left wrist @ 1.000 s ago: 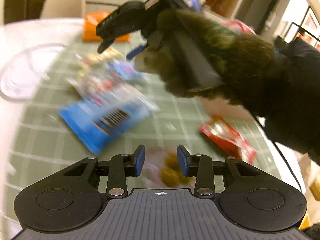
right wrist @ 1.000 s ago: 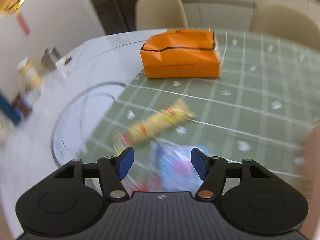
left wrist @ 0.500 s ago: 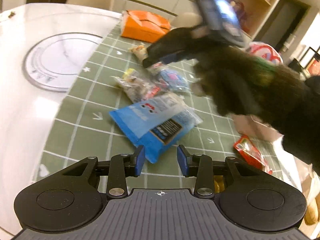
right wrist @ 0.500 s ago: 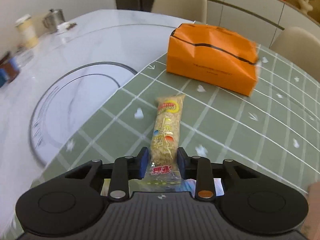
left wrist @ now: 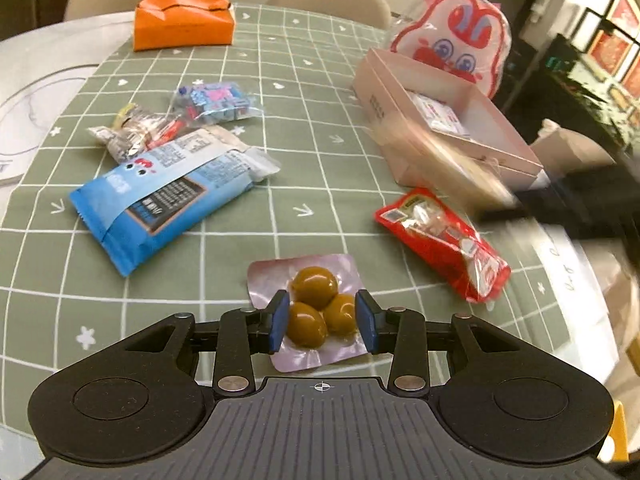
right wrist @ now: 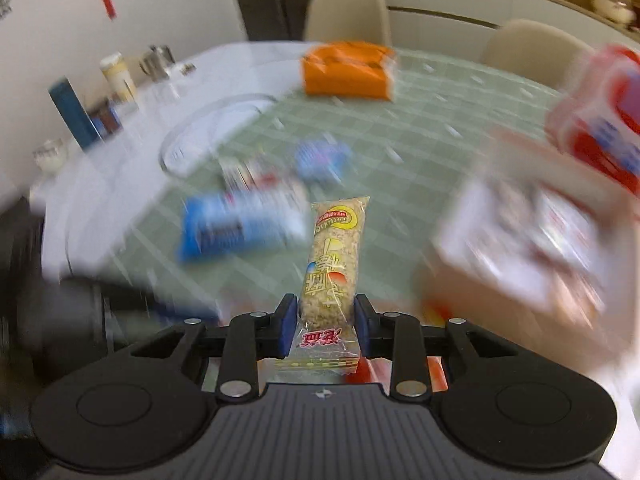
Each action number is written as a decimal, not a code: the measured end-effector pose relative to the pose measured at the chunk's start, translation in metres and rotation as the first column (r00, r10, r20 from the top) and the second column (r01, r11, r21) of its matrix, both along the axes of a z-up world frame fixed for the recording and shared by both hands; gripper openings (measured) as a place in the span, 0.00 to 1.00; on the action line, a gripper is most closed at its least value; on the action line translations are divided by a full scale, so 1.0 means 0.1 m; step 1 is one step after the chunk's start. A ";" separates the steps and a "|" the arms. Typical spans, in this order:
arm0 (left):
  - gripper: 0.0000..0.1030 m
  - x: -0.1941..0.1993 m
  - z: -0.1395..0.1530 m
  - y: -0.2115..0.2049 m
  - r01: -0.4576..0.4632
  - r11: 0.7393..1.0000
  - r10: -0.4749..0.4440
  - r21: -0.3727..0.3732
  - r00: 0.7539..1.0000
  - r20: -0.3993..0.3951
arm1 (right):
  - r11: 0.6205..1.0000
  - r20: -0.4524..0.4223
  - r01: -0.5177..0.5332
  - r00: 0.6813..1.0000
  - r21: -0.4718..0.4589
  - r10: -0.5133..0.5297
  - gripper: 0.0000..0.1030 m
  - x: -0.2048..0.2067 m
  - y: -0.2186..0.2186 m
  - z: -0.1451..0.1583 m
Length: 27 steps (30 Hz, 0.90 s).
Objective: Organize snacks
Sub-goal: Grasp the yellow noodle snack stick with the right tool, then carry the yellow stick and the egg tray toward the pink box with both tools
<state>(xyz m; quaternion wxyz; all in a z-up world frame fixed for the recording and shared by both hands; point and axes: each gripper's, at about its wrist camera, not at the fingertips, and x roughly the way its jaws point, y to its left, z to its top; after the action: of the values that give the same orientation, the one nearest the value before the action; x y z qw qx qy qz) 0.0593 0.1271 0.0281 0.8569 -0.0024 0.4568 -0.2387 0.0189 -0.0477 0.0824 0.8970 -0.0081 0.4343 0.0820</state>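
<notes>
My right gripper [right wrist: 325, 326] is shut on a yellow rice-crisp bar [right wrist: 334, 262] and holds it in the air above the green mat; the view is blurred by motion. In the left wrist view the bar shows as a blur [left wrist: 452, 164] near the pink box [left wrist: 404, 128]. My left gripper [left wrist: 323, 321] is open low over the mat, its jaws on either side of a pink pack of three olive-brown pieces [left wrist: 314, 304]. A blue packet [left wrist: 160, 196], a red packet [left wrist: 444, 240], a silver wrapped snack [left wrist: 132, 132] and a blue-pink snack [left wrist: 216, 100] lie on the mat.
An orange box [left wrist: 184, 20] stands at the far edge of the mat. A bunny-shaped bag [left wrist: 456, 36] stands behind the pink box. A glass turntable [right wrist: 212, 132] lies on the white table to the left. Cups and jars [right wrist: 116, 76] stand by the wall. Chairs stand behind the table.
My right gripper has lifted the rice-crisp bar off the mat and swung it right toward the pink box. My left gripper moved down and right to the olive-brown pack.
</notes>
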 end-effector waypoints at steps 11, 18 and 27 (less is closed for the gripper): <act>0.43 -0.04 -0.02 -0.41 -0.031 0.996 0.030 0.082 0.999 0.015 | 0.966 -0.068 0.246 0.965 -0.085 -0.252 0.32 -1.16 -0.63 -0.60; 0.50 -0.03 -0.02 -0.60 -0.030 0.992 0.026 0.122 0.999 0.036 | 0.959 -0.002 0.259 0.965 -0.113 -0.260 0.61 -1.23 -0.77 -0.72; 0.53 -0.24 -0.05 -0.95 -0.047 0.970 0.032 0.238 0.997 0.063 | 0.980 0.123 0.178 0.978 -0.091 -0.166 0.92 -1.32 -0.81 -0.90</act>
<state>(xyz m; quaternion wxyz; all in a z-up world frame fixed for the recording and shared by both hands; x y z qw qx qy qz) 0.0355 0.0322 0.0227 0.8686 0.0988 0.4568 -0.1648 -0.1134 -0.1284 -0.0081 0.9226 -0.0206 0.3848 -0.0185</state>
